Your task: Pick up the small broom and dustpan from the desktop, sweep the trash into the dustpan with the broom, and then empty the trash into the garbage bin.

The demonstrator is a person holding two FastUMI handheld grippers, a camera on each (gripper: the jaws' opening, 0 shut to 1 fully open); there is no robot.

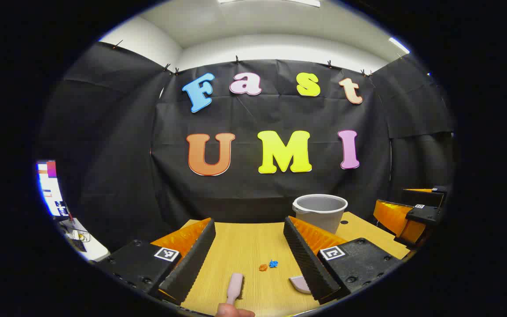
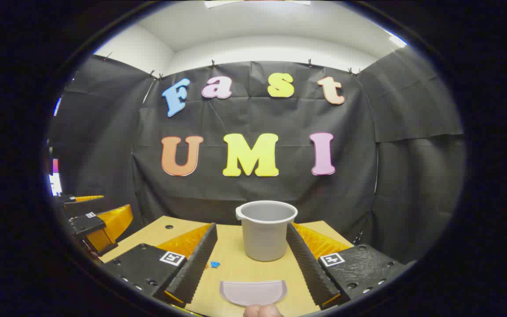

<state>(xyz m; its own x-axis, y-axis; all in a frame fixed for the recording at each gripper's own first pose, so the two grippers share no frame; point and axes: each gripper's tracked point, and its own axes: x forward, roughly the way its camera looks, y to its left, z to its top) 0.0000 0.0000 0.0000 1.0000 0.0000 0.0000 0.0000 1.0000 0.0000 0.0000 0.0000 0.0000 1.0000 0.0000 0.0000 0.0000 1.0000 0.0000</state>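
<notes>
Broom (image 1: pixel 235 287) first: its pale pink handle lies flat on the counter (image 1: pixel 244 246), just ahead of the left claw (image 1: pixel 249 255) and low between its two fingers, pointing away from the camera. That claw stands wide, nothing in it. Something rounded, perhaps a fingertip, shows at the bottom edge right behind the handle; I can't say what it is doing. Just off the right finger's inner side sit the two bits of trash, one orange (image 1: pixel 262 267), one blue (image 1: pixel 273 263), close together on the bare wood.

Over in the right gripper view, the dustpan (image 2: pixel 252 292) lies square between the fingers of the right claw (image 2: pixel 251 255), also spread wide and empty, with the grey garbage bin (image 2: pixel 265 235) standing upright straight beyond it. The blue scrap (image 2: pixel 214 264) peeks out by this claw's left finger.

So the job in hand, as I read it, is the pickup, and both tools look well lined up. For the broom, come down low and level, straddle the handle across its narrow width, and close well up the shaft so the head can swing freely. For the dustpan, the lip is thin and flat on the wood; slide in low, pinch the near edge or grip, and keep clear of the bin.
</notes>
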